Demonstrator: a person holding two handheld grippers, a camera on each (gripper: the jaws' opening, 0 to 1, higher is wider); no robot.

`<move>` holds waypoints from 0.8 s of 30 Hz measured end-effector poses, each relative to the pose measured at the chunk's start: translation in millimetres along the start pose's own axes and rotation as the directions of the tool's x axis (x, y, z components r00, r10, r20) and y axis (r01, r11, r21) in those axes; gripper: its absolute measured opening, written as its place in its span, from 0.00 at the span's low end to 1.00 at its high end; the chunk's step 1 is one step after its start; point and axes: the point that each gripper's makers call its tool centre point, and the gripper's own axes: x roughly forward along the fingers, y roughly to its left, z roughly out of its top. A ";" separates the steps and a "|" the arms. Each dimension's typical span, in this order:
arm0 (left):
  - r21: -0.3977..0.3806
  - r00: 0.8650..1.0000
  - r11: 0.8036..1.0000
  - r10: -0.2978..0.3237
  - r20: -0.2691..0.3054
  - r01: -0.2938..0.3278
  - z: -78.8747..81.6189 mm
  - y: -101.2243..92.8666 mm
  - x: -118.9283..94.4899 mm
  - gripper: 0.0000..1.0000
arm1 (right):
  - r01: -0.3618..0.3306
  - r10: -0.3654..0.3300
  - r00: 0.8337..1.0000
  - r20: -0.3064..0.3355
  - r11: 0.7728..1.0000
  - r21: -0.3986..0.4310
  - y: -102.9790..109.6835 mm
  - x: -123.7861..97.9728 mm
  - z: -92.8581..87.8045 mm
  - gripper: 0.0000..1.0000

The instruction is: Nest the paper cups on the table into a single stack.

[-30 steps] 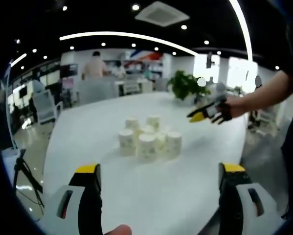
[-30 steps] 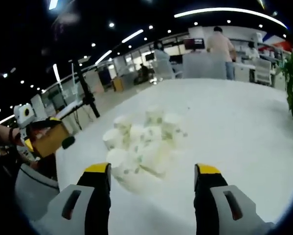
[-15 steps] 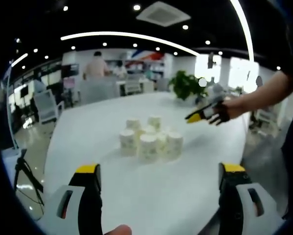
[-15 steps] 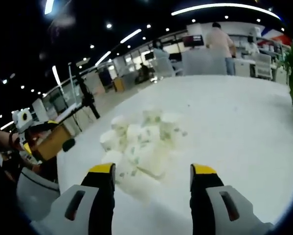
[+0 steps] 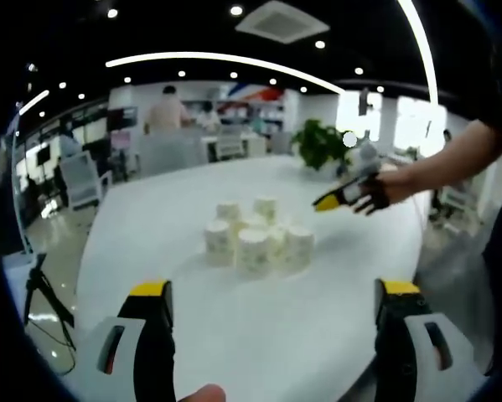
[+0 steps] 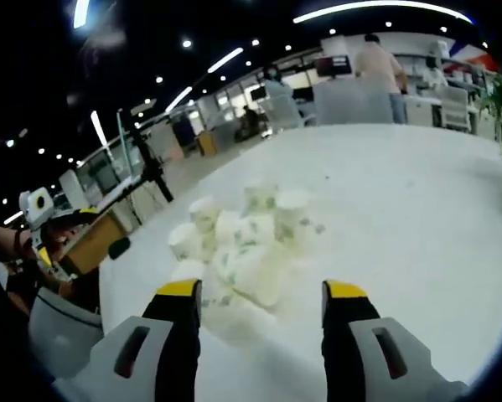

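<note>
Several white paper cups with a green print stand bunched together upright on the white table: the cup cluster [image 5: 256, 237] sits mid-table in the left gripper view and ahead of the jaws in the right gripper view, cup cluster [image 6: 238, 243]. My left gripper [image 5: 272, 295] is open, well short of the cups. My right gripper [image 6: 261, 295] is open, its yellow tips just before the nearest cups. In the left gripper view the right gripper [image 5: 344, 195] hangs over the table to the right of the cups, held by a hand.
The white table [image 5: 175, 209] ends at a curved left edge with a tripod [image 5: 41, 297] on the floor beside it. A potted plant [image 5: 318, 144] stands at the far end. People and office desks are in the background. The left gripper [image 6: 70, 239] shows at left.
The right gripper has edged closer to the cups, which now sit nearer its tips; in the left gripper view it has drifted slightly left. The cups have not moved.
</note>
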 end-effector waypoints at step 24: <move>0.008 1.000 1.000 0.014 -0.022 -0.014 2.3 -11.4 0.6 1.00 | -0.088 0.088 0.996 0.005 0.994 0.064 2.2 22.6 3.7 0.36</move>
